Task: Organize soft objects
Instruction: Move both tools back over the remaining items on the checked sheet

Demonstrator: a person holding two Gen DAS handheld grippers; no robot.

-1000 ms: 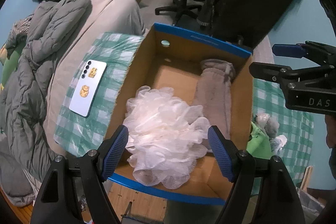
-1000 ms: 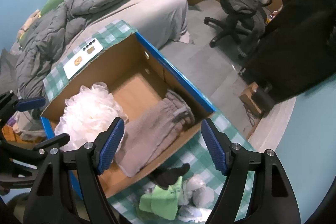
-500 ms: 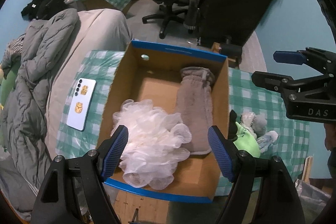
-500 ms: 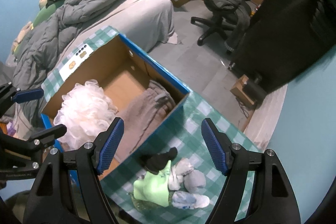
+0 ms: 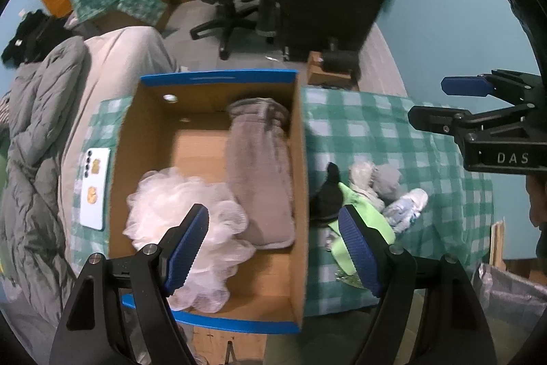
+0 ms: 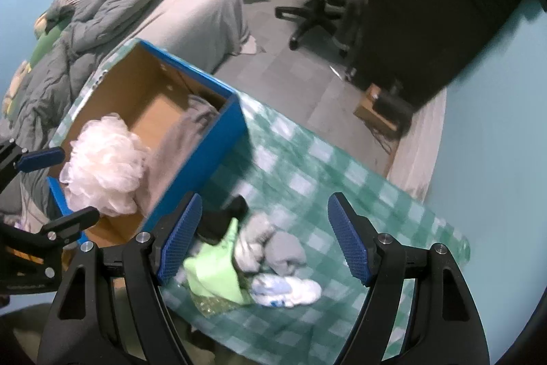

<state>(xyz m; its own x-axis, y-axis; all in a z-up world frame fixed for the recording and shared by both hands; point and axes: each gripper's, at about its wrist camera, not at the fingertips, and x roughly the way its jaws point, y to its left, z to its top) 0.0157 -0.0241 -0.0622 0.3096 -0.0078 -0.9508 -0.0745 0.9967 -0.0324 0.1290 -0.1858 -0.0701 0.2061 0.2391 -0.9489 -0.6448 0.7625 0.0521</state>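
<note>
Cardboard box [image 5: 301, 194] with blue edging stands on the table [image 5: 376, 125], which carries a green checked cloth. Inside the box, a white mesh sponge [image 5: 184, 211] lies in the near corner, touching a grey towel [image 5: 259, 173] that runs along the wall nearest the pile. Outside that wall, on the cloth, a pile of soft items [image 6: 259, 259] lies: a black piece, a light green cloth, grey socks and a white-and-blue piece, all touching. Left tongs [image 5: 277, 248] stand wide above the box wall, holding nothing. Right tongs [image 6: 263, 238] stand wide above the pile, holding nothing. A phone [image 5: 94, 188] lies on the cloth on the far side of the box from the pile.
</note>
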